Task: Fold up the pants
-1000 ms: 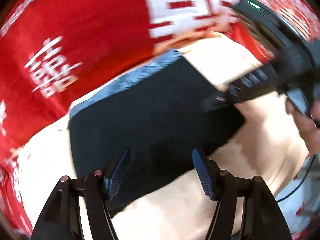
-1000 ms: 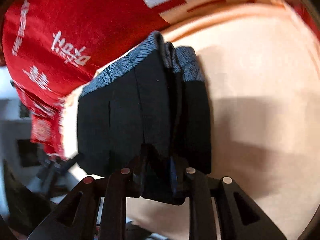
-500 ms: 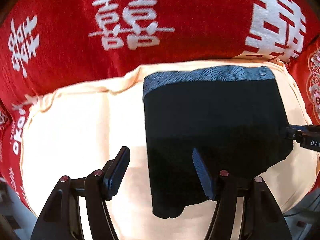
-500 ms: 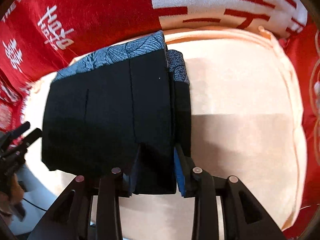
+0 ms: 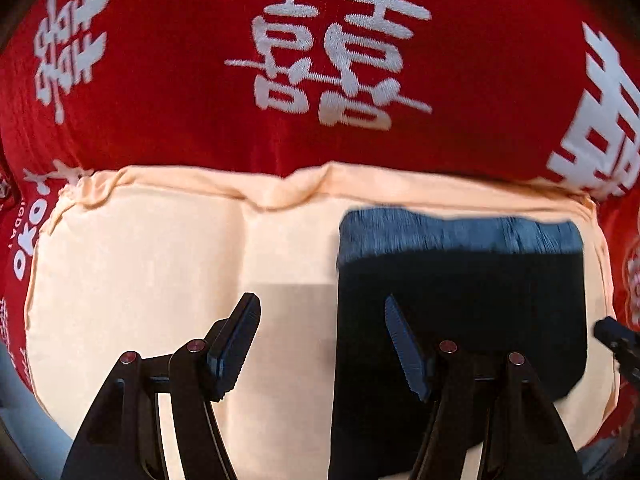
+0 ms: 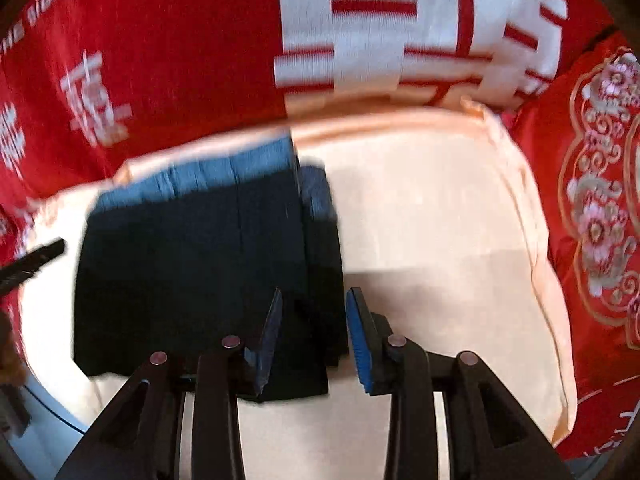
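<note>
The dark pants [image 5: 460,312] lie folded into a compact rectangle on a peach-coloured cushion [image 5: 152,264]. Their blue patterned waistband [image 5: 456,232] is at the far edge, close to the far rim of the cushion. In the left wrist view the pants occupy the right half of the cushion, and the left half is bare fabric with a shadow on it. In the right wrist view the same pants [image 6: 192,264] sit on the left part of the cushion [image 6: 440,208], and a second folded layer shows along their right side.

The left gripper [image 5: 320,344] hovers over the near left edge of the pants with its jaws apart and nothing between them. Its right finger is over the dark cloth and its left finger is over the bare cushion.

The right gripper [image 6: 314,336] is at the near right corner of the pants. Its jaws are apart too; the dark cloth lies in the gap between them, but they do not press on it.

Behind the cushion a red cloth with white characters [image 5: 320,60] fills the far side. At the right in the right wrist view there is a red embroidered fabric with flowers [image 6: 600,208].
</note>
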Motion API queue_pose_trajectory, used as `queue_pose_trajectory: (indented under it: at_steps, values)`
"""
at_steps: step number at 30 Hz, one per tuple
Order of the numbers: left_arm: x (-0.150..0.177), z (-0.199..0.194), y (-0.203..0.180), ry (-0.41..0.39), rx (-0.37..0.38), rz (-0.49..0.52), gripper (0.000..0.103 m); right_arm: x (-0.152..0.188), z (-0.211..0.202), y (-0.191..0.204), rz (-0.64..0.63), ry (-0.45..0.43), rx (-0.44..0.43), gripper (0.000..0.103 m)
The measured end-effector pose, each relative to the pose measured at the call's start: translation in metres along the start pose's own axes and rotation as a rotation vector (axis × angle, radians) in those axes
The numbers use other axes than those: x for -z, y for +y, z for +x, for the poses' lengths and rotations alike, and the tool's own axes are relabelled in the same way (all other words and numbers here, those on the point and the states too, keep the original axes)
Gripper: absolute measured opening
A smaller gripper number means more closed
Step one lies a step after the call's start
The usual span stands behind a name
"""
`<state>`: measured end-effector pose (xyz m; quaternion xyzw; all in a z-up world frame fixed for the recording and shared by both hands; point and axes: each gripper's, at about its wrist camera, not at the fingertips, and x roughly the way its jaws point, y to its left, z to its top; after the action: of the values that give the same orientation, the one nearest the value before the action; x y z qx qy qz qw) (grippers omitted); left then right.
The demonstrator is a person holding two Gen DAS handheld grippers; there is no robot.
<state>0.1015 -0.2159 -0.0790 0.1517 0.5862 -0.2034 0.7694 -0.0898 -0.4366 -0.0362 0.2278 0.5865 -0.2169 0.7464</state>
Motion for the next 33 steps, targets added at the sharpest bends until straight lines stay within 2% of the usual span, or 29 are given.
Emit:
queue_pose_trajectory:
  at_steps: [3, 7, 10, 13, 16, 23, 26, 33]
  values:
    - [-0.017, 0.019, -0.006, 0.015, 0.002, -0.001, 0.066, -0.019, -0.001, 0.009, -0.029, -0.026, -0.024, 0.035]
    - [-0.019, 0.046, -0.010, 0.070, -0.028, -0.002, 0.066, -0.026, 0.016, 0.023, -0.063, 0.015, -0.041, 0.035]
    - [-0.014, 0.055, -0.007, 0.075, -0.057, -0.007, 0.080, -0.012, 0.037, 0.020, -0.074, 0.080, -0.017, 0.035]
    - [-0.011, 0.057, -0.008, 0.059, -0.059, 0.023, 0.082, -0.002, 0.044, 0.010, -0.042, 0.083, -0.045, 0.035]
    - [-0.011, 0.059, -0.012, 0.048, -0.083, 0.060, 0.082, -0.004, 0.045, 0.013, -0.063, 0.088, -0.027, 0.036]
    - [-0.012, 0.049, -0.011, 0.064, -0.090, 0.056, 0.082, -0.003, 0.039, 0.012, -0.055, 0.106, -0.026, 0.039]
    - [-0.009, 0.043, -0.014, 0.057, -0.105, 0.086, 0.082, -0.002, 0.039, 0.011, -0.037, 0.112, -0.024, 0.046]
    - [-0.006, 0.035, -0.013, 0.060, -0.098, 0.094, 0.082, 0.004, 0.033, 0.005, -0.019, 0.120, -0.019, 0.046]
